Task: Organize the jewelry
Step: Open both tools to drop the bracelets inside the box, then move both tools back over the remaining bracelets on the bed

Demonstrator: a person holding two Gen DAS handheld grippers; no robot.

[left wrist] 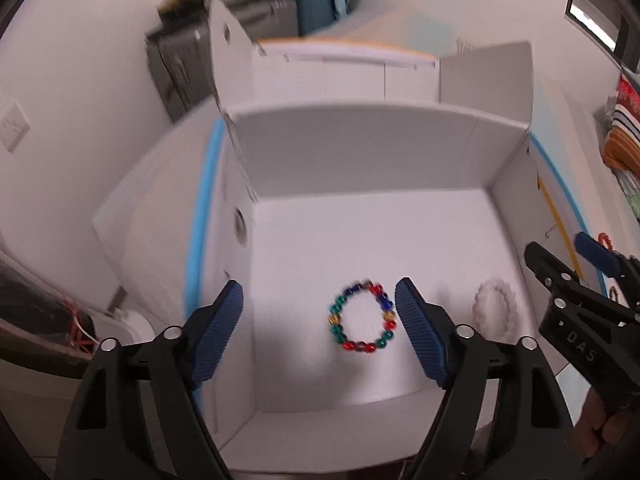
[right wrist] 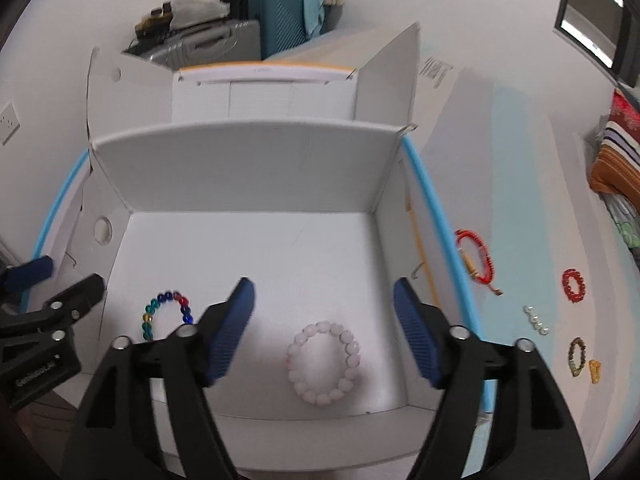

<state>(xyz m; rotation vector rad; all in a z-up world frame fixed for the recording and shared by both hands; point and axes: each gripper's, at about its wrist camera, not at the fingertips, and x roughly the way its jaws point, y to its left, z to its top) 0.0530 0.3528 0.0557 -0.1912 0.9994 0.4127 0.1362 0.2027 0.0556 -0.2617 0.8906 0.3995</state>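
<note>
Left wrist view: left gripper (left wrist: 319,295) w/ blue pads spread wide, nothing between them, hanging above the open white box (left wrist: 360,128). Multicolour bead bracelet (left wrist: 363,317) lies flat on the box floor, seen in the gap nr the right pad; blurred, so can't tell if pad touches it. Pale pink bead bracelet (left wrist: 495,309) lies on the same floor, apart from the multicolour one, toward the right wall. Right gripper (left wrist: 560,252) shows at the frame's right edge over that wall; fingers parted.

Right wrist view: right gripper (right wrist: 325,294) also wide open, empty, over the box (right wrist: 248,160). Pink bracelet (right wrist: 325,363) sits on the floor between & below the pads, not touching either. Multicolour bracelet (right wrist: 166,314) is further left on the floor, partly hidden behind the left finger. Left gripper (right wrist: 60,280) pokes in at the left edge by the box's left wall.

Outside the box, on the pale blue-white surface (right wrist: 520,160) to the right: red cord bracelet (right wrist: 478,260) nr the box wall, red bead bracelet (right wrist: 573,285) further out, short row of pale beads (right wrist: 536,319), dark brown bead bracelet (right wrist: 577,357) w/ a small amber piece (right wrist: 595,370) just beside it. Suitcases (right wrist: 280,16) stand behind the box.
</note>
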